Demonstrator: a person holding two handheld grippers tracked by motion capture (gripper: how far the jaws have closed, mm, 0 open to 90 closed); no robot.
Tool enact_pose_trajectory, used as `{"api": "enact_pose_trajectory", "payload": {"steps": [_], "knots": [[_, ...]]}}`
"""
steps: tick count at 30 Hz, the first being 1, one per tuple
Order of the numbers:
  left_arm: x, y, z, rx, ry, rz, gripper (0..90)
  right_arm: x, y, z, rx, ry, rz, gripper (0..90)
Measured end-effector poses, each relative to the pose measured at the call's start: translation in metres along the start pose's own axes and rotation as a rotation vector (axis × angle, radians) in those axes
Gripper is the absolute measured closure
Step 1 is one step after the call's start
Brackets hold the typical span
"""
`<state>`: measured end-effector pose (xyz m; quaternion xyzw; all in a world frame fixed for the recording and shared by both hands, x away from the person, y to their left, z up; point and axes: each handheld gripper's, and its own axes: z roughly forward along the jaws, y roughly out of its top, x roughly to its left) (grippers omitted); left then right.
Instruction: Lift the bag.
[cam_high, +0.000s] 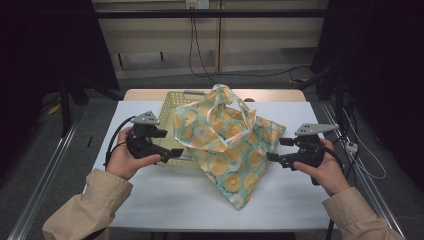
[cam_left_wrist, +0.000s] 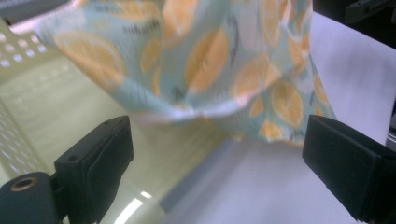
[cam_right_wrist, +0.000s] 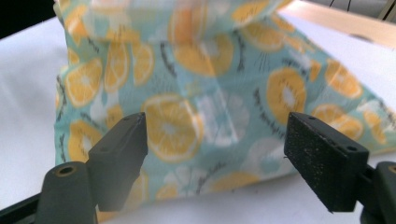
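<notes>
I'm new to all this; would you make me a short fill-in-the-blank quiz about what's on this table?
1. The cloth bag is printed with slices of ____.
2. Part of the bag lies over a pale yellow ____ with a perforated wall.
3. The left tongs and the right tongs both have their jaws ____, with no cloth pinched.
4. The bag lies ____ the two tongs.

Missing words: orange; basket; open; between

We see a soft, matt cloth bag printed with orange slices on pale turquoise, creased and limp. Beside it sits a pale yellow perforated plastic basket, faintly glossy. The white table cover looks smooth and matt; the far tabletop edge of light wood looks bare.
</notes>
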<state>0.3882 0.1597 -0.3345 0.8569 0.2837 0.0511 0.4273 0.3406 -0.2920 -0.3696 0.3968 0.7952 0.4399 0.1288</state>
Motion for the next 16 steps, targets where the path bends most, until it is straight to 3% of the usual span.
{"api": "enact_pose_trajectory", "payload": {"steps": [7, 16], "knots": [[-0.002, -0.037, -0.001, 0.015, 0.013, -0.017, 8.7, 0.002, -0.021, 0.004, 0.054, 0.008, -0.005, 21.7], [-0.014, -0.091, -0.003, 0.03, 0.066, -0.018, 8.8, 0.005, -0.053, 0.003, 0.092, -0.001, -0.018, 21.1]]}}
